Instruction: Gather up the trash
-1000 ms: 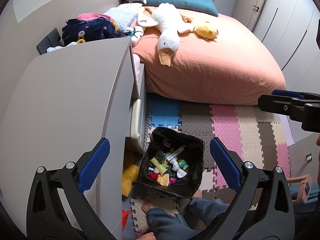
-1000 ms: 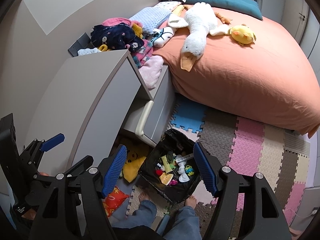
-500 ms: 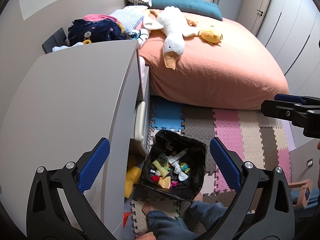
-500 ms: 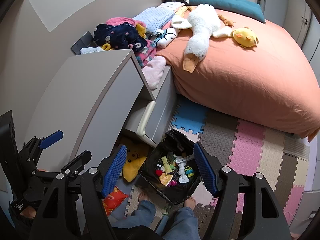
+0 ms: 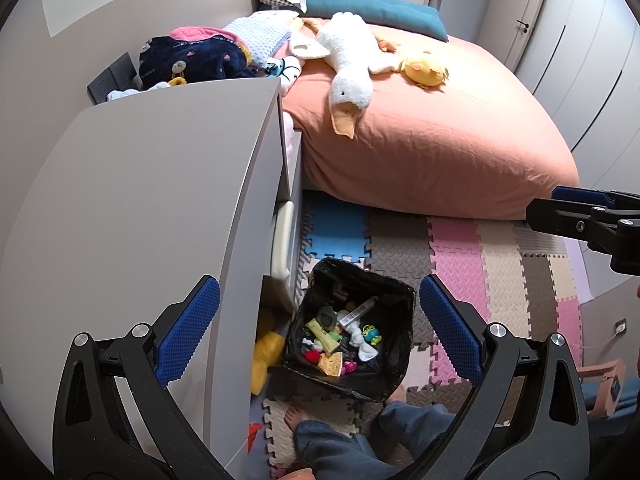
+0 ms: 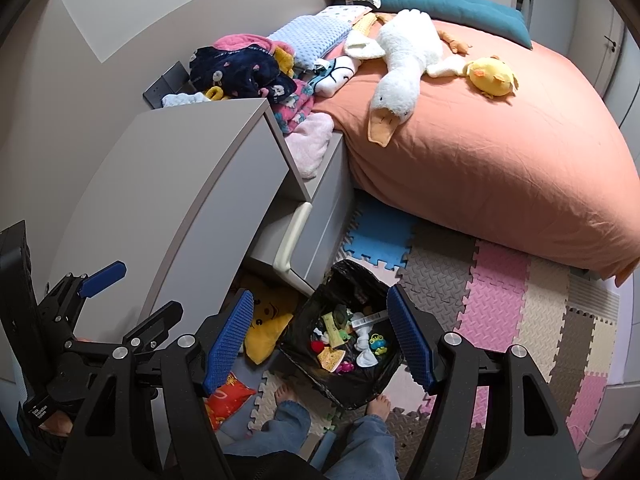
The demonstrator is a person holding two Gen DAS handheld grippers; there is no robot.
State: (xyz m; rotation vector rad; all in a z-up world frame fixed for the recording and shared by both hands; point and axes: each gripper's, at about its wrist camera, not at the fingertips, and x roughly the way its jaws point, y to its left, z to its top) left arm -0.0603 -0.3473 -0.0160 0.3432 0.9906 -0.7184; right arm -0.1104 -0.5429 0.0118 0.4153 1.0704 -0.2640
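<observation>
A bin lined with a black bag (image 5: 396, 364) (image 6: 352, 272) stands on the foam mat below both grippers. It holds wrappers, a crumpled tissue (image 6: 366, 356) and small colourful bits. My left gripper (image 5: 320, 328) hangs open high above the bin with nothing between its blue pads. My right gripper (image 6: 320, 340) is also open and empty, framing the bin from above. Each gripper shows in the other's view: the left gripper (image 6: 132, 300) at the left edge, the right gripper (image 5: 592, 220) at the right edge. A red packet (image 6: 228, 396) lies on the floor left of the bin.
A grey dresser (image 5: 152, 208) with a pulled-out drawer (image 6: 296, 236) stands left of the bin. A yellow cushion (image 6: 266, 328) lies under the drawer. The person's bare feet (image 6: 286, 394) stand beside the bin. Behind is a bed (image 5: 440, 140) with a plush goose (image 5: 348, 64) and piled clothes (image 6: 240, 68).
</observation>
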